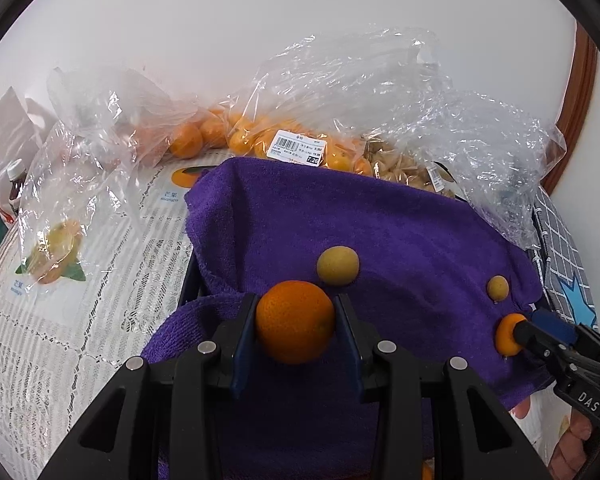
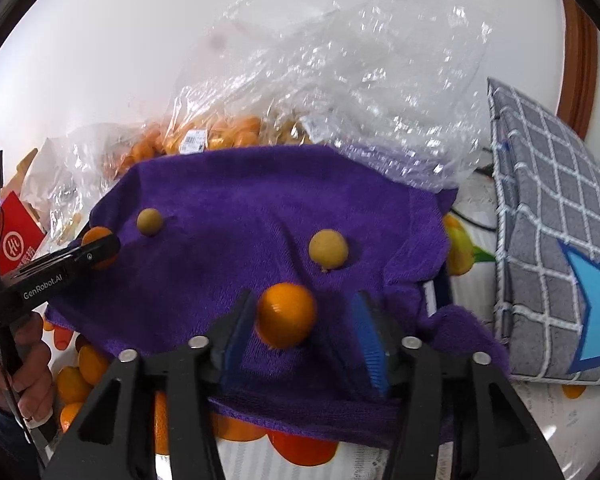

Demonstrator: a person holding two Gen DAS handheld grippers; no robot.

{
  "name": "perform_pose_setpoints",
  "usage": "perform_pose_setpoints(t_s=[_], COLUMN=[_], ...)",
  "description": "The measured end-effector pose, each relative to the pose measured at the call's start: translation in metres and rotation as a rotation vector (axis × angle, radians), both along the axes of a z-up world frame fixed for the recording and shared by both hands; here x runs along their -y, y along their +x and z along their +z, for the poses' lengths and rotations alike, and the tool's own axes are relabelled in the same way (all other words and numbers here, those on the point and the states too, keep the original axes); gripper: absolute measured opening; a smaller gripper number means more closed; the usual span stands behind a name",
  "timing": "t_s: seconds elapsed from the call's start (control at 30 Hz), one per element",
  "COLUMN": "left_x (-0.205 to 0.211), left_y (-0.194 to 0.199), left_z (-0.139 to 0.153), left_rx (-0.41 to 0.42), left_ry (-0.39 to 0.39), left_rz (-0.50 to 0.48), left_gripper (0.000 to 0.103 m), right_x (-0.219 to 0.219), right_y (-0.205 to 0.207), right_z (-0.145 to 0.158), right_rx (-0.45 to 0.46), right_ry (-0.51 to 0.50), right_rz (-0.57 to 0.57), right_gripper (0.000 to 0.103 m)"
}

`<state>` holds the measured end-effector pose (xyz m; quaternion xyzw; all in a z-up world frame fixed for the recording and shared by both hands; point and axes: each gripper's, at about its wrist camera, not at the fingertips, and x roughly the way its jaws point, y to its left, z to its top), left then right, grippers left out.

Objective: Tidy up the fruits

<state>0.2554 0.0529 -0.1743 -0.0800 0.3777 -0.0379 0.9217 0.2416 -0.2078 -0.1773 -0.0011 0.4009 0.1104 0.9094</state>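
Four small fruits sit on the purple terry towel [image 1: 380, 216]: two round orange citrus and two dull yellow-green round fruits. In the left wrist view, the left gripper [image 1: 296, 320] is clamped on the larger orange citrus fruit [image 1: 295, 321] at lower centre, both blue pads pressed to its sides. In the right wrist view, the right gripper [image 2: 304, 320] has its fingers apart, and a smaller orange citrus fruit [image 2: 286, 315] lies between them, touching the left pad while the right pad stands clear.

The step in hand looks like sorting citrus by kind, with one piece gripped and one about to be. Next, the right gripper probably needs to close squarely on its fruit, since a round fruit on soft cloth may roll away.

The nearer yellow-green fruit [image 1: 337, 266] sits just beyond the held citrus, the other [image 1: 498, 288] toward the right edge. Clear plastic bags of oranges [image 1: 260, 136] crowd the top of the towel. A grey checked cushion [image 2: 552, 240] stands at right. More oranges [image 2: 84, 376] lie at lower left on the surface [image 1: 60, 320].
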Motion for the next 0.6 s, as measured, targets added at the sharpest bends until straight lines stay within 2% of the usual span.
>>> perform_pose_setpoints(t_s=[0.03, 0.1, 0.17, 0.4, 0.5, 0.6], left_x=[0.0, 0.0, -0.001, -0.007, -0.01, -0.011], left_y=[-0.002, -0.007, -0.011, -0.016, -0.02, -0.027], left_z=[0.003, 0.008, 0.012, 0.016, 0.02, 0.022], left_rx=[0.022, 0.063, 0.096, 0.144, 0.17, 0.199], left_ry=[-0.007, -0.006, -0.014, -0.041, -0.054, -0.035], left_rz=[0.001, 0.005, 0.007, 0.024, 0.028, 0.039], left_gripper=[0.036, 0.045, 0.047, 0.049, 0.049, 0.052], right_x=[0.0, 0.003, 0.007, 0.024, 0.027, 0.03], right_y=[-0.001, -0.004, -0.007, -0.013, -0.018, -0.025], right_z=[0.003, 0.01, 0.015, 0.027, 0.037, 0.049], right_rx=[0.01, 0.039, 0.062, 0.103, 0.145, 0.198], right_ry=[-0.002, 0.011, 0.034, 0.123, 0.106, 0.088], right_rz=[-0.003, -0.014, -0.023, -0.061, -0.087, -0.144], right_gripper=[0.056, 0.064, 0.068, 0.067, 0.066, 0.068])
